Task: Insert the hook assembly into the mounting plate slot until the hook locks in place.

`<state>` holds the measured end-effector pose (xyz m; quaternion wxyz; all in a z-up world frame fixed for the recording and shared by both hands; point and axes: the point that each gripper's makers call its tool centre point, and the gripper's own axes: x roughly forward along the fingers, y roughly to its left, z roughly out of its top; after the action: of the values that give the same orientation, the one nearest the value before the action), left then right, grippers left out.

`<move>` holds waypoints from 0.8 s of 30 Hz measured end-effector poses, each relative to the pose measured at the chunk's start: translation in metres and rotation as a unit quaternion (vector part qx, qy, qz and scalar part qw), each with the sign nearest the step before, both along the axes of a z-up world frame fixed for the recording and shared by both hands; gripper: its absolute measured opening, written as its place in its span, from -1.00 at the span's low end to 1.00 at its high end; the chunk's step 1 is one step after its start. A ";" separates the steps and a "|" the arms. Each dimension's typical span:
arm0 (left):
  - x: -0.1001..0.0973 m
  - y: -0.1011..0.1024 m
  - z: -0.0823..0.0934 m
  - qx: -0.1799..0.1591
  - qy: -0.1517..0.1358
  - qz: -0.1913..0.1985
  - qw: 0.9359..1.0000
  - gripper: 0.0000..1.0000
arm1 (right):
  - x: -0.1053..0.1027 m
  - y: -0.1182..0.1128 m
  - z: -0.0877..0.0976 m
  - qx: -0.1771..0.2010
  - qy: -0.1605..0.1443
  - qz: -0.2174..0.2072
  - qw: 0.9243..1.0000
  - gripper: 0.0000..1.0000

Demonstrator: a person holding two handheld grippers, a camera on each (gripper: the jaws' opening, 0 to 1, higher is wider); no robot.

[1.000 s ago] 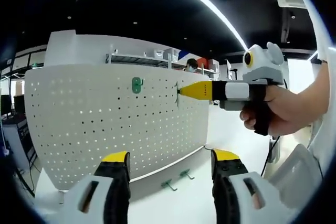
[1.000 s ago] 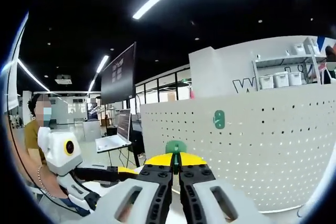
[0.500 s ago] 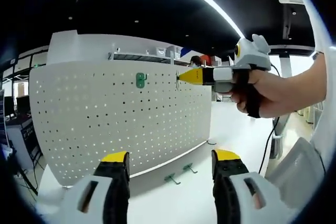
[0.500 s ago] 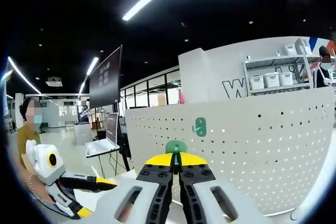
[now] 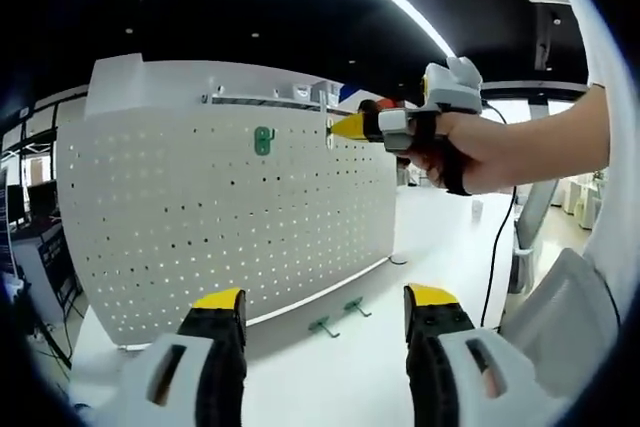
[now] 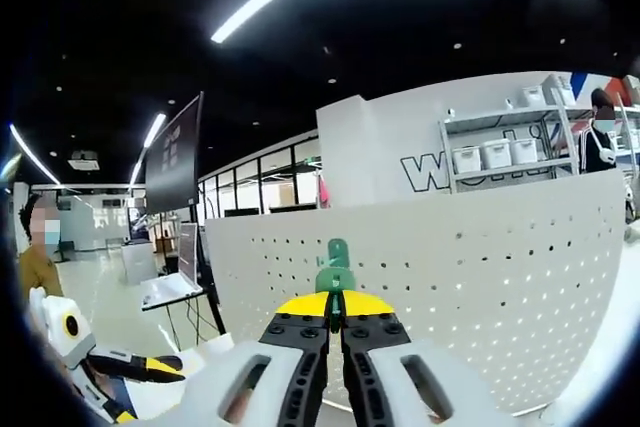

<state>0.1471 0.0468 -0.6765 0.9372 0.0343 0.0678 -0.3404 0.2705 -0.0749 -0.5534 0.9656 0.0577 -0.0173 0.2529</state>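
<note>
- Left gripper view: a large office hall under a dark ceiling with a long light strip, and a white tabletop (image 5: 330,387) carrying an upright white perforated mounting plate (image 5: 200,237).
- My left gripper (image 5: 325,309) rises in the near foreground, its yellow-tipped jaws standing wide apart with nothing between them.
- One green hook (image 5: 263,139) already hangs high on the plate; two loose green hooks (image 5: 336,317) lie on the tabletop at the plate's foot, between my jaws as seen.
- My right gripper (image 5: 350,127) comes in from the right in my hand (image 5: 470,152), its yellow tip pressed to the upper right part of the plate, right of the hung hook.
- Right gripper view: the same plate (image 6: 500,297) curves across the far scene, with white shelving and storage boxes (image 6: 495,152) behind it and a dark wall screen (image 6: 172,155) to the left.
- My right gripper (image 6: 336,299) has its jaws pressed together on a green hook assembly (image 6: 336,269), which stands up from the tips against the plate's top edge.
- My left gripper (image 6: 120,365) appears low at the left.
</note>
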 end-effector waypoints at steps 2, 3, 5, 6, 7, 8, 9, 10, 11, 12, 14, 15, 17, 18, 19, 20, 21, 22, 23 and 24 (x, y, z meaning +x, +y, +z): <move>0.000 0.001 -0.003 0.007 0.001 -0.001 1.000 0.34 | 0.002 -0.001 0.000 0.000 -0.001 -0.002 1.000 -1.00; 0.000 0.001 -0.004 0.005 0.004 -0.003 1.000 0.34 | 0.003 -0.002 0.000 0.000 -0.001 -0.002 1.000 -1.00; -0.001 0.000 -0.006 0.007 0.006 -0.006 1.000 0.34 | 0.006 -0.003 0.002 0.013 0.003 -0.004 1.000 -1.00; -0.002 0.000 -0.010 0.012 0.012 -0.011 1.000 0.34 | 0.008 -0.003 0.005 0.012 0.000 -0.006 1.000 -1.00; -0.003 0.000 -0.013 0.014 0.017 -0.012 1.000 0.34 | 0.009 -0.003 0.006 0.011 -0.002 -0.007 1.000 -1.00; -0.003 0.000 -0.014 0.013 0.019 -0.012 1.000 0.34 | 0.011 -0.003 0.009 0.012 -0.004 -0.009 1.000 -1.00; -0.004 0.000 -0.015 0.013 0.019 -0.014 1.000 0.34 | 0.012 -0.003 0.011 0.012 -0.007 -0.009 1.000 -1.00; -0.004 0.000 -0.015 0.014 0.020 -0.014 1.000 0.34 | 0.014 -0.003 0.013 0.011 -0.009 -0.011 1.000 -1.00; -0.005 0.001 -0.017 0.019 0.020 -0.013 1.000 0.34 | 0.015 -0.003 0.014 0.010 -0.010 -0.012 1.000 -1.00; -0.005 0.001 -0.018 0.019 0.021 -0.015 0.999 0.34 | 0.018 -0.004 0.014 0.010 -0.011 -0.014 1.000 -1.00; -0.006 0.000 -0.019 0.019 0.026 -0.017 0.999 0.35 | 0.021 -0.004 0.015 0.008 -0.011 -0.017 1.000 -1.00; -0.007 0.000 -0.021 0.024 0.027 -0.019 0.999 0.34 | 0.022 -0.004 0.015 0.008 -0.011 -0.018 1.000 -1.00; -0.009 -0.001 -0.022 0.023 0.028 -0.025 0.999 0.35 | 0.024 -0.005 0.016 0.006 -0.013 -0.021 1.000 -1.00; -0.009 -0.002 -0.022 0.024 0.028 -0.026 0.999 0.36 | 0.025 -0.005 0.017 0.005 -0.014 -0.023 1.000 -1.00; -0.010 -0.003 -0.023 0.024 0.030 -0.031 0.999 0.37 | 0.027 -0.005 0.017 0.004 -0.014 -0.024 1.000 -1.00; -0.011 -0.003 -0.024 0.025 0.032 -0.031 0.999 0.38 | 0.029 -0.006 0.017 0.002 -0.013 -0.027 1.000 -1.00; -0.011 -0.003 -0.025 0.027 0.031 -0.031 0.999 0.38 | 0.030 -0.006 0.017 0.001 -0.013 -0.028 1.000 -1.00; -0.012 -0.003 -0.025 0.028 0.033 -0.034 0.999 0.38 | 0.031 -0.007 0.017 0.000 -0.014 -0.031 0.999 -1.00; -0.013 -0.004 -0.026 0.028 0.034 -0.035 0.998 0.39 | 0.033 -0.007 0.017 0.000 -0.014 -0.033 0.999 -1.00; -0.013 -0.004 -0.027 0.029 0.034 -0.035 0.998 0.39 | 0.034 -0.008 0.017 0.000 -0.013 -0.035 0.999 -1.00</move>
<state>0.1339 0.0432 -0.7032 0.9206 0.0523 0.1086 -0.3715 0.3046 -0.0827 -0.5363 0.9735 0.0538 -0.0322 0.2200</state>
